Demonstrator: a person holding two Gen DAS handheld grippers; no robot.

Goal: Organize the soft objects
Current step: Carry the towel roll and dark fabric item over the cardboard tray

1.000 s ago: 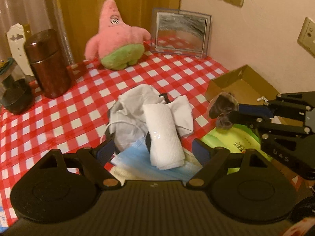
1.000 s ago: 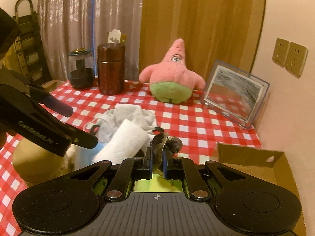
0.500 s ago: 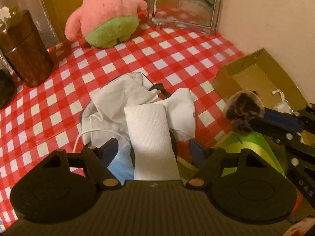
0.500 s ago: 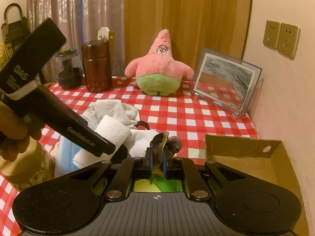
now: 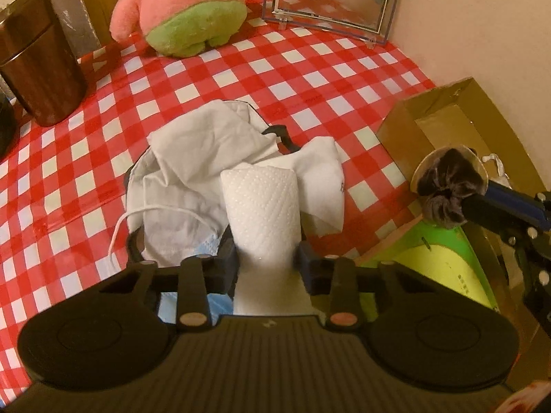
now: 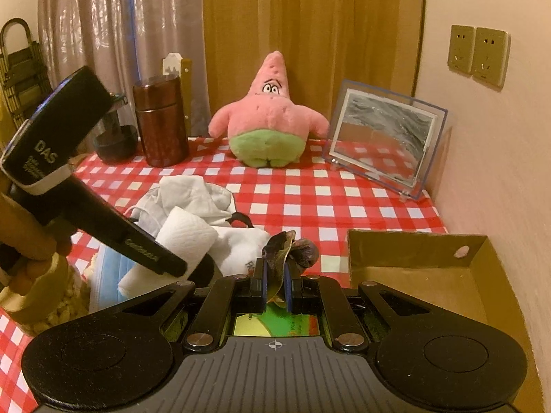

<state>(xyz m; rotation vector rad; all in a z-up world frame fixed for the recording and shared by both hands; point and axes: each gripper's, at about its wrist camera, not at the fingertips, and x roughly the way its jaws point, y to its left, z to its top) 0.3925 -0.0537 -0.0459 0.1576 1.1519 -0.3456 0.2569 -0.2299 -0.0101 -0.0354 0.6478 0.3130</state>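
My left gripper (image 5: 267,268) is shut on a white rolled paper towel (image 5: 263,213) that lies on a pile of white cloths and face masks (image 5: 193,158) in a dark container. The roll also shows in the right wrist view (image 6: 182,237). My right gripper (image 6: 274,289) is shut on a dark velvet scrunchie (image 6: 292,246) and holds it above the table beside the open cardboard box (image 6: 430,268). In the left wrist view the scrunchie (image 5: 447,186) hangs over the box's (image 5: 444,113) near edge.
A pink and green star plush (image 6: 270,120) sits at the back, with a brown canister (image 6: 160,120) to its left and a clear photo frame (image 6: 384,137) to its right. A green-yellow packet (image 5: 444,265) lies under the right gripper. The wall is close on the right.
My left gripper has come down and forward onto the pile and closed its fingers on the paper towel roll. The right gripper still holds the scrunchie, shifted slightly toward the box.
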